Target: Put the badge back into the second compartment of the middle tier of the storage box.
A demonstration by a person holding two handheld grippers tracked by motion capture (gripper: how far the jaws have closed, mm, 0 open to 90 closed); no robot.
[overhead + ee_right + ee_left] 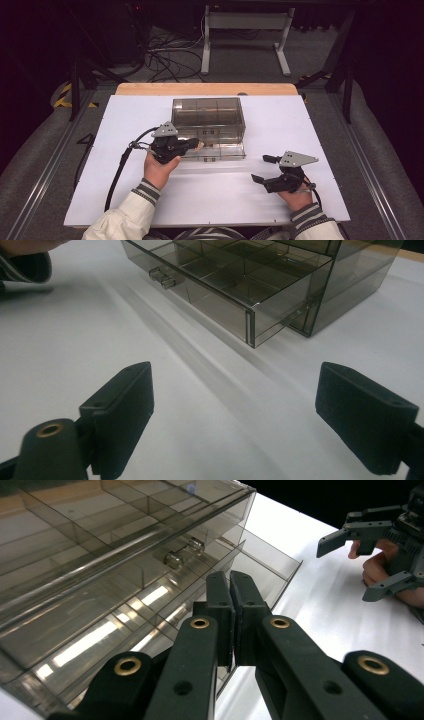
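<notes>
while my left hand (159, 169) rests on the white tabletop (125, 130), the black two-jaw gripper it holds (192, 143) reaches to the left front of the smoky transparent plastic drawer box (207, 117) that stands near the middle of the table toward its far edge. in my left gripper view those jaws are pressed together with almost no gap, their tips (230, 587) just over the pulled-out lower drawer (260, 562); i cannot tell whether anything is pinched between them. a small clear knob handle (172, 559) shows on the drawer front above. the lower drawer (215, 150) sticks out toward me from the box, and it is split into small compartments (235, 270). its own little clear handle (161, 276) sits on the front panel. my right hand (296, 197) holds the other black gripper (262, 168) well apart from the box, low over bare table on my right, its jaws spread wide with nothing between them. my striped cuff (145, 190) shows at the left wrist.
</notes>
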